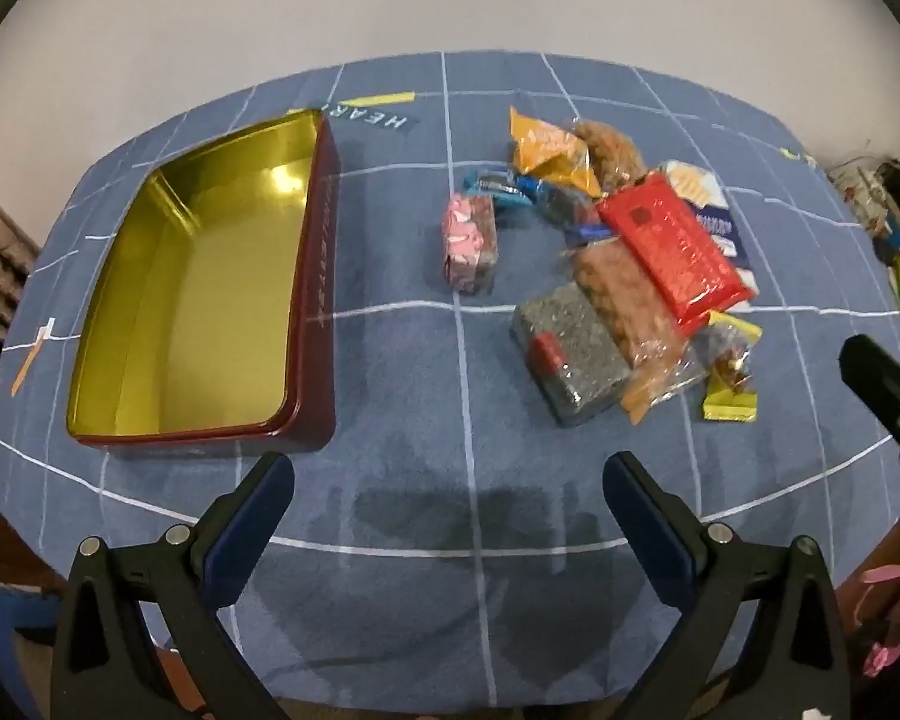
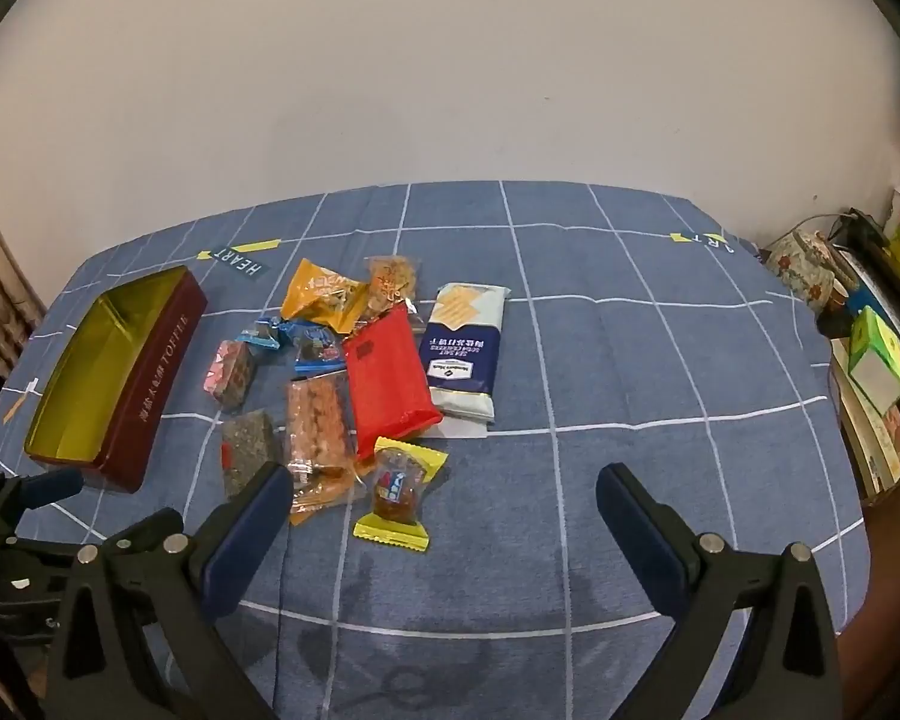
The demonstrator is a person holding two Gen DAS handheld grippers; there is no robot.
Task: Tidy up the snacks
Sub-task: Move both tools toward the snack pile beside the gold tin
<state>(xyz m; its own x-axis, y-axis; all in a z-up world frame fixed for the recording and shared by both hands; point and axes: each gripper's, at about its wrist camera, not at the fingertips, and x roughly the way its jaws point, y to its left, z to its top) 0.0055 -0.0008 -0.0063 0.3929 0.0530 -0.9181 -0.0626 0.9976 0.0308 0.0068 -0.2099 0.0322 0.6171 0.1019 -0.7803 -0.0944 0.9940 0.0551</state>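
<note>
An empty dark red tin [image 1: 315,312] with a gold inside stands at the left of the table; it also shows in the right wrist view [image 2: 150,384]. A pile of snacks lies to its right: a red packet [image 1: 672,246] [image 2: 390,378], a pink-wrapped block [image 1: 471,243] [image 2: 231,373], a grey seed bar [image 1: 570,354] [image 2: 249,450], an orange pouch [image 1: 549,147] [image 2: 324,294], a blue-and-white cracker pack [image 2: 465,354] and a yellow-wrapped sweet [image 2: 399,489]. My left gripper [image 1: 447,474] is open and empty above the near table. My right gripper [image 2: 441,486] is open and empty, just near of the yellow sweet.
The table has a blue grid-pattern cloth [image 2: 630,390]. A white wall rises behind it. Cluttered shelves with boxes and a floral pot [image 2: 804,270] stand off the right edge. The right gripper's fingers show at the right of the left wrist view [image 1: 882,384].
</note>
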